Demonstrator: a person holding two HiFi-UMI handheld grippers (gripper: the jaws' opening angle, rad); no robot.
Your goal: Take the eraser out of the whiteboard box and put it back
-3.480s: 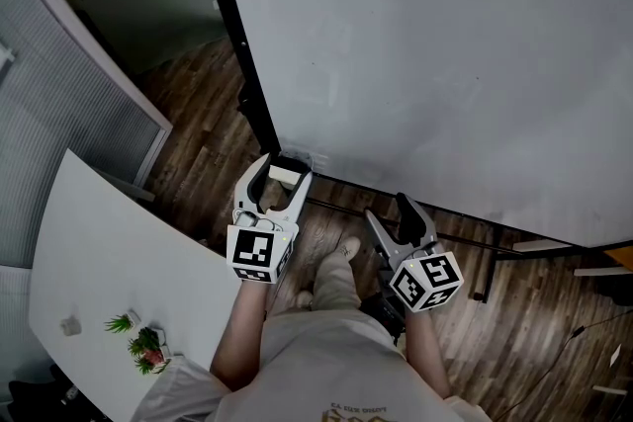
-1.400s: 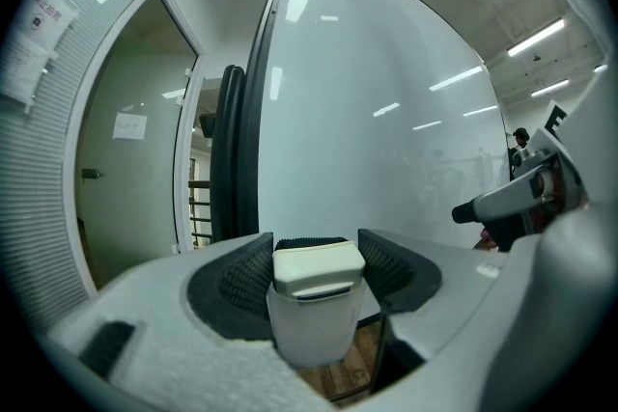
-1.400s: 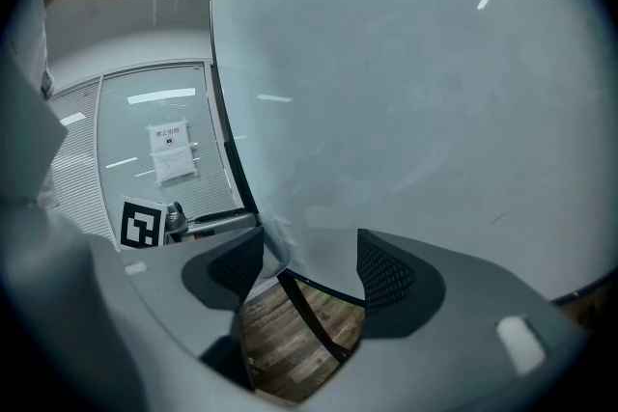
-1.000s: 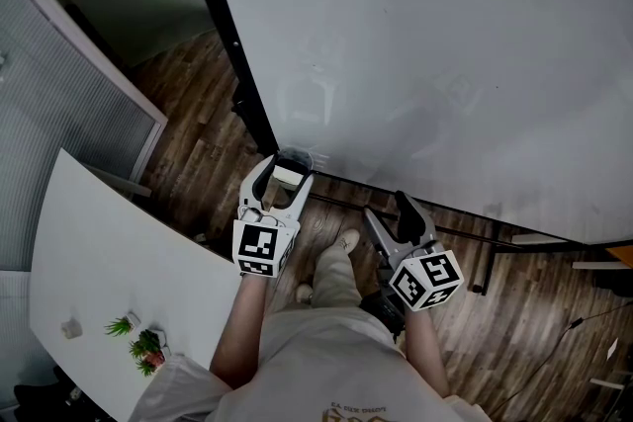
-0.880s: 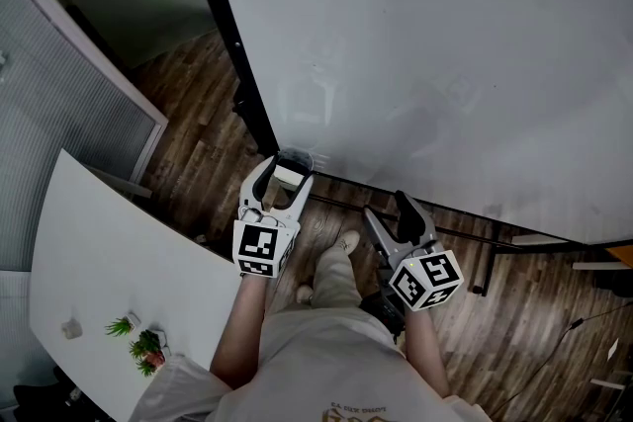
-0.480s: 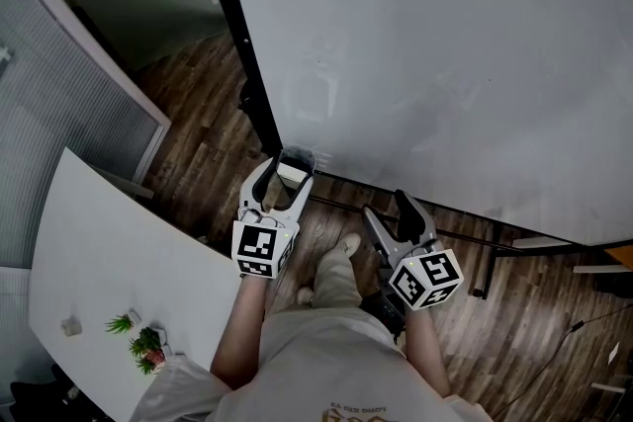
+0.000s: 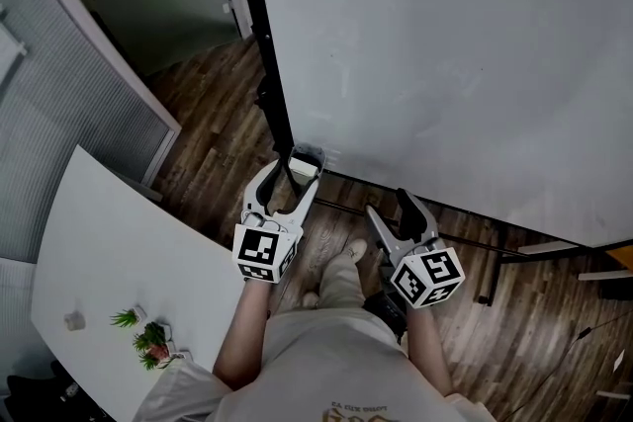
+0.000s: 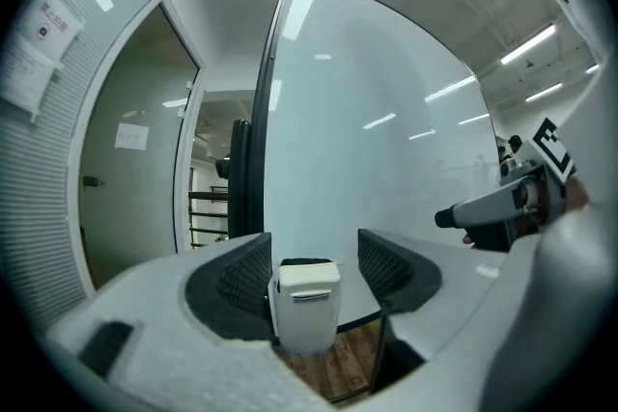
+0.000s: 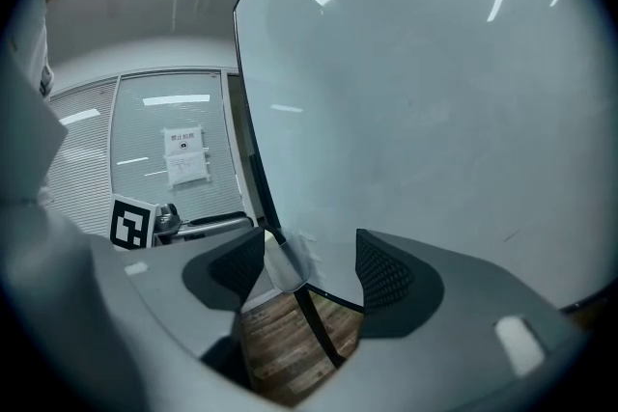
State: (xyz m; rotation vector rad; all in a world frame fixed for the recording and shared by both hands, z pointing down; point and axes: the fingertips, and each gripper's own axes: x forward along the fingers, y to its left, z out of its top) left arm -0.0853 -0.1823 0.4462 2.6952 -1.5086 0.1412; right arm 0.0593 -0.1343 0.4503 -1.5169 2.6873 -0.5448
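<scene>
A small white box (image 7: 308, 158) hangs at the lower left corner of the whiteboard (image 7: 445, 64). A pale eraser (image 8: 309, 275) with a dark felt edge stands upright in the box (image 8: 307, 323). My left gripper (image 7: 292, 175) is open and level, and its jaws stand either side of the box without pressing it; a gap shows on the right side. My right gripper (image 7: 388, 205) is open and empty, lower right of the box and short of the board. In the right gripper view the box (image 9: 287, 263) shows just past the left jaw of the right gripper (image 9: 307, 251).
The board's black frame post (image 7: 272, 84) rises just left of the box. A white table (image 7: 109, 262) with small plants (image 7: 148, 341) stands at the left. The person's leg and shoe (image 7: 348, 252) are below the grippers. Black stand bars (image 7: 475, 247) cross the wooden floor.
The left gripper has risen a little and edged closer round the box. The head view has swung slightly, so the board's post sits further right. Both jaws are as wide as before.
</scene>
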